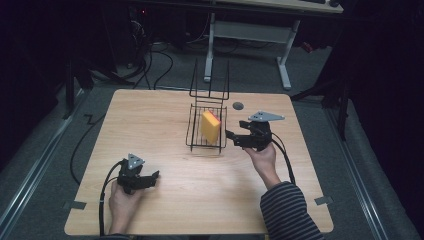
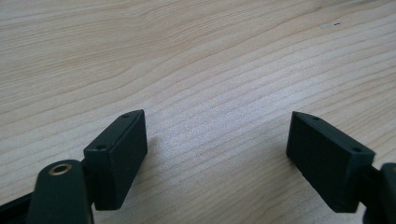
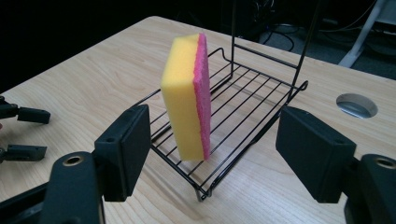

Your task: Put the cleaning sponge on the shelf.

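— On the wooden table, where is the sponge?
— Standing on edge in the black wire rack, yellow face and pink pad upright.
— And the right gripper?
— Just beside the rack, jaws spread apart, nothing between them, sponge ahead of them.
— The left gripper?
— Low over bare wood near the table's front, jaws also wide apart, gripping nothing, well apart from the rack.

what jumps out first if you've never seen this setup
A yellow sponge with a pink scrub layer stands upright on edge in a black wire rack near the middle of the light wooden table. The right tool, jaws open, sits just right of the rack.
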A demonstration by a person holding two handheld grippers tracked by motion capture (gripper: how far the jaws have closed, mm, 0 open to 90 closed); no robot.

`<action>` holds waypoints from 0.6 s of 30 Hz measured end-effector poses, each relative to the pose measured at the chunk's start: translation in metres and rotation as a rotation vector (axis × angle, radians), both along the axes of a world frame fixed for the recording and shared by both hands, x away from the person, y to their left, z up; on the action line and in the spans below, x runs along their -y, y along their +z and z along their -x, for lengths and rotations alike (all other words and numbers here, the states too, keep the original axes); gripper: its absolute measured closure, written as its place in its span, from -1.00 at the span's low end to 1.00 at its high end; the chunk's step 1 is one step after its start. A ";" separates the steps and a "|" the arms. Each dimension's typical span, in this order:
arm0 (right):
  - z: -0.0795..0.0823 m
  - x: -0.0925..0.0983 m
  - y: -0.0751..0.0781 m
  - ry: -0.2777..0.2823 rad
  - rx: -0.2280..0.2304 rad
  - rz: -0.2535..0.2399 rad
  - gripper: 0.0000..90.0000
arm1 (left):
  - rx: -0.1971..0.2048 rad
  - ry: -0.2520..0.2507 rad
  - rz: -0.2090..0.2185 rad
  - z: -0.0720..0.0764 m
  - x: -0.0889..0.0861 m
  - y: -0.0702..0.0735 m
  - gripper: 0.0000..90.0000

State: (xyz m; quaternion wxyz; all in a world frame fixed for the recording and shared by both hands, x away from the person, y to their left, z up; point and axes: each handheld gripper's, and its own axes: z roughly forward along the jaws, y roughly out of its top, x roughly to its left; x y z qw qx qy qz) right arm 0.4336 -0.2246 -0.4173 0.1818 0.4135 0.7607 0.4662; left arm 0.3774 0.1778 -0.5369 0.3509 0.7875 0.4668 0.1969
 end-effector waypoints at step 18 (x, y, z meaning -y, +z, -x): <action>0.025 0.037 0.010 -0.061 0.025 -0.044 -0.35 | 0.000 0.000 0.000 0.000 0.000 0.000 -0.53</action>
